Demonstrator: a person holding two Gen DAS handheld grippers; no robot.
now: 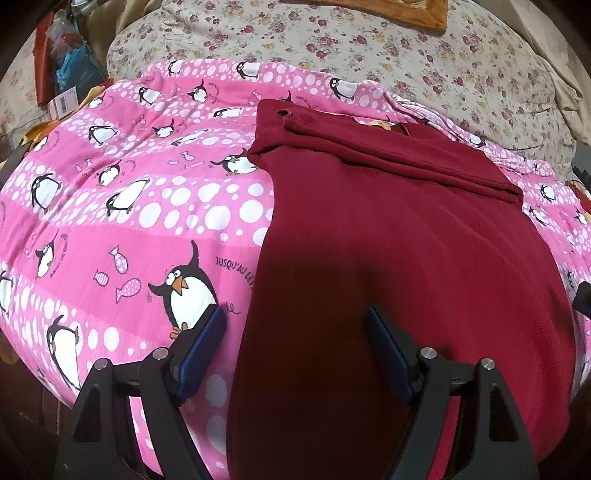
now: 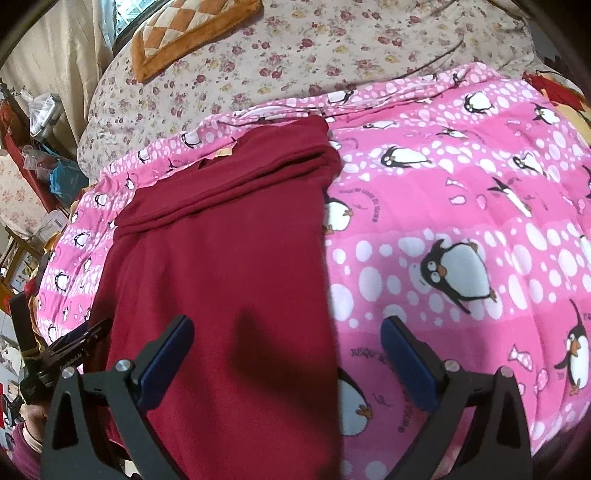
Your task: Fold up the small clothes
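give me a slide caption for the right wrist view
Open right gripper above a dark red garment on a pink penguin quilt.

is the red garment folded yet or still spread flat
Partly folded. The dark red garment lies as a narrow strip on the penguin blanket, its far end doubled over in stacked layers. Both tools, left and right, are open, not gripping.

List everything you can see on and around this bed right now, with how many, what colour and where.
Folded garment: one, dark red, lying on the pink cover, sleeves folded across its far end.
Penguin bedcover: one, pink with white dots and black-and-white penguins, under the garment.
Floral quilt: one, cream with small dark-red flowers, beyond the pink cover.
Checked cushion: one, orange and white, on the floral quilt at the far side.
Left gripper: one, black with blue pads, open over the garment's left edge.
Right gripper: one, black with blue pads, open over the garment's right edge.
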